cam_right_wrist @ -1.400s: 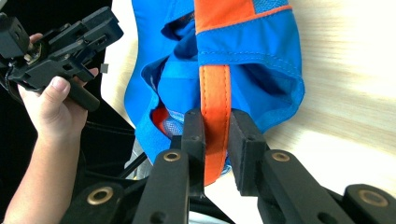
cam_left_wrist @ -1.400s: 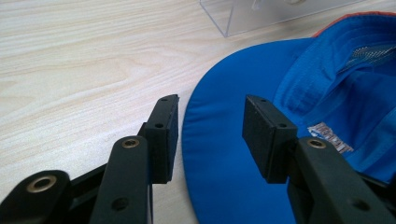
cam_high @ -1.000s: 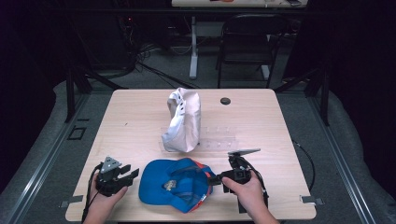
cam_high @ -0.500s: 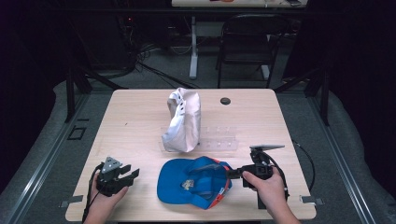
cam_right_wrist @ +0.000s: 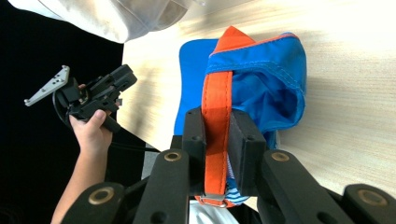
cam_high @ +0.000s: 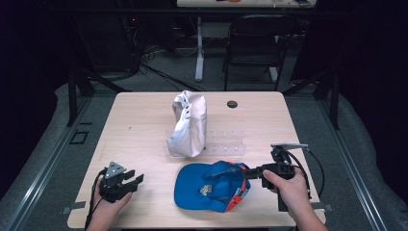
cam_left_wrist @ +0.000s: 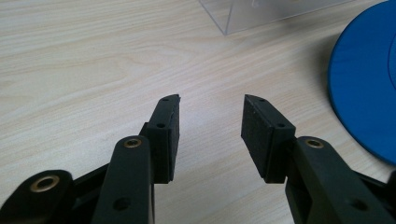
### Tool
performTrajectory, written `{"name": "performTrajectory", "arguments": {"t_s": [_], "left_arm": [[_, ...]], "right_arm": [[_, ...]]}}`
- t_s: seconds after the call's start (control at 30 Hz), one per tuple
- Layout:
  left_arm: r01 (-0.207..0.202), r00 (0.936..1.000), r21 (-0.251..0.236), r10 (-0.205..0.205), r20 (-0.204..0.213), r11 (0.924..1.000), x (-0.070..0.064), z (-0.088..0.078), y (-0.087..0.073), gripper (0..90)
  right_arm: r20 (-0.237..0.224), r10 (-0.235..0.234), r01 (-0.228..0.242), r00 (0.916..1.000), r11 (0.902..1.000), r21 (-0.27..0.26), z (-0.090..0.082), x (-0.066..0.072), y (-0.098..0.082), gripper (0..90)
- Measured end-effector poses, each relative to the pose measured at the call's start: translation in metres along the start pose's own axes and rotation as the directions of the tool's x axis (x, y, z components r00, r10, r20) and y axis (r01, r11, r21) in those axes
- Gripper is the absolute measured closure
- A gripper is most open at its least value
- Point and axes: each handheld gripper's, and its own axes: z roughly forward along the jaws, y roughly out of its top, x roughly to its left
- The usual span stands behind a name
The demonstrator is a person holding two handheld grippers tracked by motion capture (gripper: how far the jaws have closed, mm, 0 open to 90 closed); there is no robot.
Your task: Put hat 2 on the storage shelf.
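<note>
While the left gripper (cam_high: pixel 126 182) rests low at the near left corner of the wooden table (cam_high: pixel 144 120), its jaws stand apart with only bare wood between them, and the blue cap (cam_high: pixel 211 185) lies well off to its right. The right gripper (cam_high: pixel 240 173) has its pads clamped on the cap's orange strap (cam_right_wrist: pixel 215 135), which runs straight up between the two fingers (cam_right_wrist: pixel 245 149). The cap sits at the near edge, right of centre, and its strap end looks lifted a little, though I cannot be sure. Behind it a white cap (cam_high: pixel 188 122) stands upright against a clear plastic rack (cam_high: pixel 226 142).
</note>
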Motion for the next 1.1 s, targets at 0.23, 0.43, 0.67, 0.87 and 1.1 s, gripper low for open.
{"name": "performTrajectory", "arguments": {"t_s": [0.23, 0.43, 0.67, 0.87, 1.1], "left_arm": [[0.003, 1.0000, 0.001, -0.003, 0.002, 1.0000, 0.000, 0.000, 0.000, 57.2], [0.005, 1.0000, 0.000, -0.005, 0.002, 1.0000, 0.000, 0.001, 0.000, 57.2], [0.006, 1.0000, 0.003, -0.006, 0.001, 1.0000, 0.000, 0.000, 0.000, 57.5], [0.007, 1.0000, 0.001, -0.007, 0.002, 1.0000, 0.000, 0.001, 0.000, 57.5], [0.007, 1.0000, -0.001, -0.007, 0.002, 1.0000, 0.000, 0.000, 0.000, 57.5]], "right_arm": [[-0.067, 0.020, -0.018, 0.9975, 0.9995, 0.025, -0.005, 0.006, 0.008, 78.1], [-0.131, 0.033, -0.029, 0.9908, 0.9990, 0.036, -0.007, 0.017, 0.014, 78.1], [-0.191, 0.043, -0.036, 0.9805, 0.9985, 0.042, -0.014, 0.034, 0.023, 78.1], [-0.211, 0.028, -0.020, 0.9770, 0.9990, 0.041, -0.018, 0.053, 0.033, 78.2], [-0.230, 0.016, -0.007, 0.9731, 0.9991, 0.041, -0.023, 0.072, 0.042, 78.2]]}}
